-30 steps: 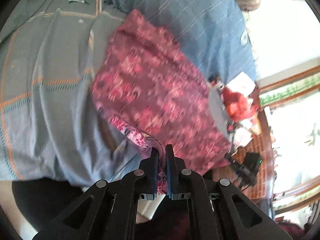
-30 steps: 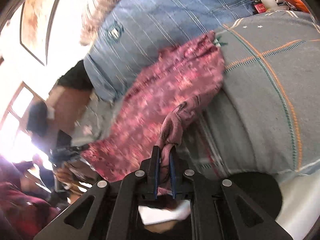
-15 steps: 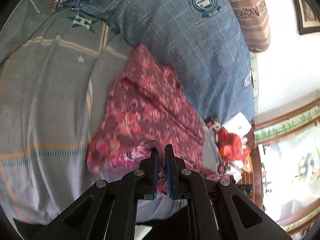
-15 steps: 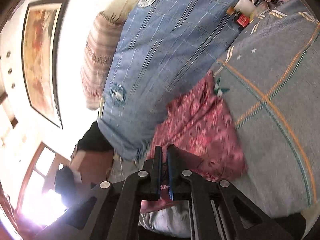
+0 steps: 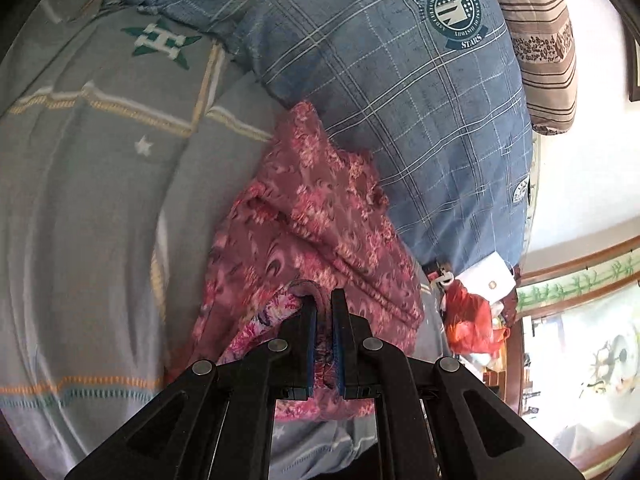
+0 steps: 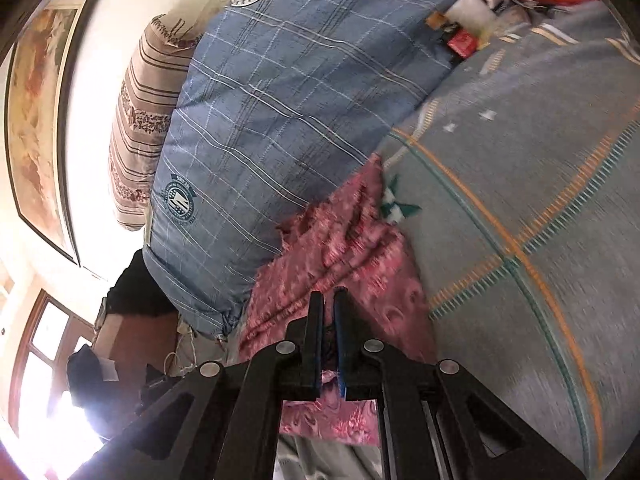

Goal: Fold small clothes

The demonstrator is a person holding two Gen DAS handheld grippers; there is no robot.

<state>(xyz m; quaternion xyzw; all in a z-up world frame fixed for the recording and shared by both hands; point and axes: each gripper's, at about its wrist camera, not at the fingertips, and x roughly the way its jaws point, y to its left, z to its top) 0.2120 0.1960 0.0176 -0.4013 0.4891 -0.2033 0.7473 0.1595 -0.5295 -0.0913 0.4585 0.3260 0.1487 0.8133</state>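
Both claws are clamped on the red floral garment (image 5: 316, 232): left claw (image 5: 323, 300) and right claw (image 6: 328, 300) each pinch an edge, probably so it'll fold evenly onto the bed (image 5: 80, 200) ahead.

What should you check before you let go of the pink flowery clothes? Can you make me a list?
1. Left gripper pinching the pink garment: ok, cloth sits between its fingers.
2. Right gripper pinching it too: ok.
3. Garment resting on the grey bedspread: ok for its far part.
4. Fold lying flat: not ok, it looks bunched and wrinkled.
5. Away from the blue checked pillow: not ok, its far edge touches it.
6. Edges lined up: cannot tell.
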